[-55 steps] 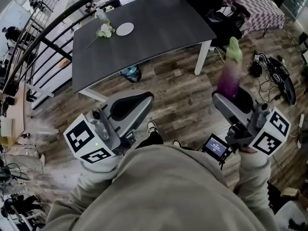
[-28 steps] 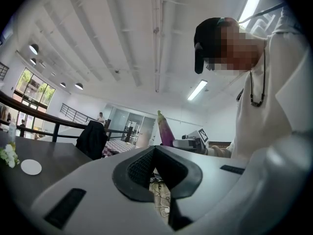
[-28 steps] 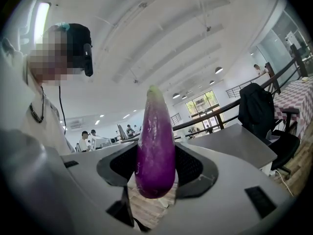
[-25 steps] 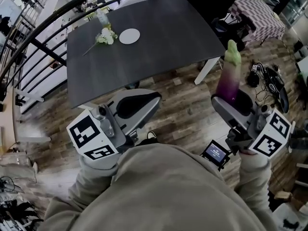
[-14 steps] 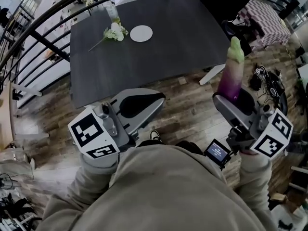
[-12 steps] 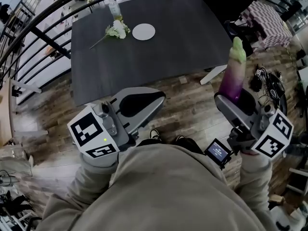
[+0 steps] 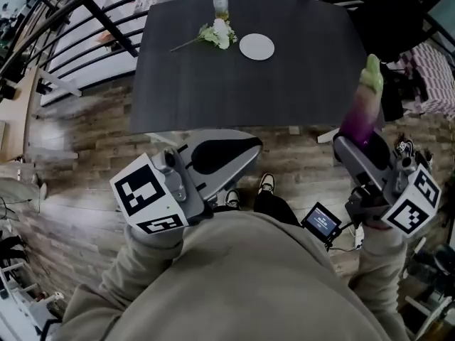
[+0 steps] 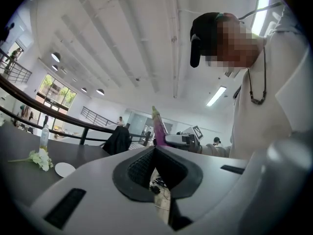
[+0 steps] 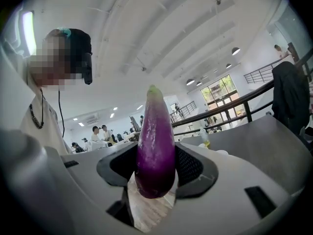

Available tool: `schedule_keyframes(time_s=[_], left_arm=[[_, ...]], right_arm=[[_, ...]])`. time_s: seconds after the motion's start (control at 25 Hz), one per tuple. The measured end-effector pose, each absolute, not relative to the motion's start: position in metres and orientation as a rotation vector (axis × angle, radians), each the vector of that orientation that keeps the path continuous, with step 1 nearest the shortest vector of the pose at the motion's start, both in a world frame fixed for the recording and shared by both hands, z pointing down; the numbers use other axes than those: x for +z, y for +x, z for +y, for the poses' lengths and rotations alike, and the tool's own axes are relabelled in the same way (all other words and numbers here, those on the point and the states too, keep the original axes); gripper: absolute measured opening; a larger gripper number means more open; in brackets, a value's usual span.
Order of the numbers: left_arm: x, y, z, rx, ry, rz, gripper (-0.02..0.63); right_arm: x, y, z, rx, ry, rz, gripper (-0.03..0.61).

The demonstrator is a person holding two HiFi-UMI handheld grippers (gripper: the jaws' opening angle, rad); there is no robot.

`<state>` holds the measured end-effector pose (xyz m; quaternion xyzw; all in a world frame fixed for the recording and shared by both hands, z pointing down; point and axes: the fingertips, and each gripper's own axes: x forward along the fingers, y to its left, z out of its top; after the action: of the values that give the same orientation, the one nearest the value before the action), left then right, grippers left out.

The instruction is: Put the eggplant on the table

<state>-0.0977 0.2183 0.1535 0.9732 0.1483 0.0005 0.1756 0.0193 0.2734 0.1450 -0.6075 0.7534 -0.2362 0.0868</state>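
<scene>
A long purple eggplant with a green tip stands upright in my right gripper, which is shut on its lower end. In the right gripper view both pads press the sides of the eggplant. It hangs over the wooden floor just off the near right corner of the dark grey table. My left gripper is level in front of the table's near edge, shut with nothing in it. In the left gripper view its pads meet, and the eggplant shows beyond them.
On the far side of the table lie a white plate, a sprig of white flowers and a bottle. A black railing runs behind and to the left. A dark jacket hangs at the right.
The table has drawn nearer and slid toward the middle of the head view. Both grippers have moved along with the person. The eggplant stays upright in the right gripper.
</scene>
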Motion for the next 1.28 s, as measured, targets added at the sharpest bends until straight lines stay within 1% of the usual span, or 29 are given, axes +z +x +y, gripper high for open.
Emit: schedule_keyframes(time_s=[0.24, 0.44, 0.96, 1.28], left_arm=[[0.144, -0.088, 0.195, -0.013, 2.814, 0.246, 0.005], [0.140, -0.053, 0.203, -0.023, 2.820, 0.261, 0.005], [0.118, 0.058, 0.215, 0.014, 2.841, 0.279, 0.005], [0.129, 0.105, 0.226, 0.093, 2.835, 0.371, 0.005]], right_arm=[[0.130, 0.033, 0.242, -0.653, -1.702, 2.352, 0.230], [0.131, 0.069, 0.246, -0.647, -1.683, 2.349, 0.230], [0.142, 0.191, 0.312, -0.629, -1.695, 2.183, 0.230], [0.162, 0.234, 0.337, -0.639, -1.769, 2.081, 0.230]])
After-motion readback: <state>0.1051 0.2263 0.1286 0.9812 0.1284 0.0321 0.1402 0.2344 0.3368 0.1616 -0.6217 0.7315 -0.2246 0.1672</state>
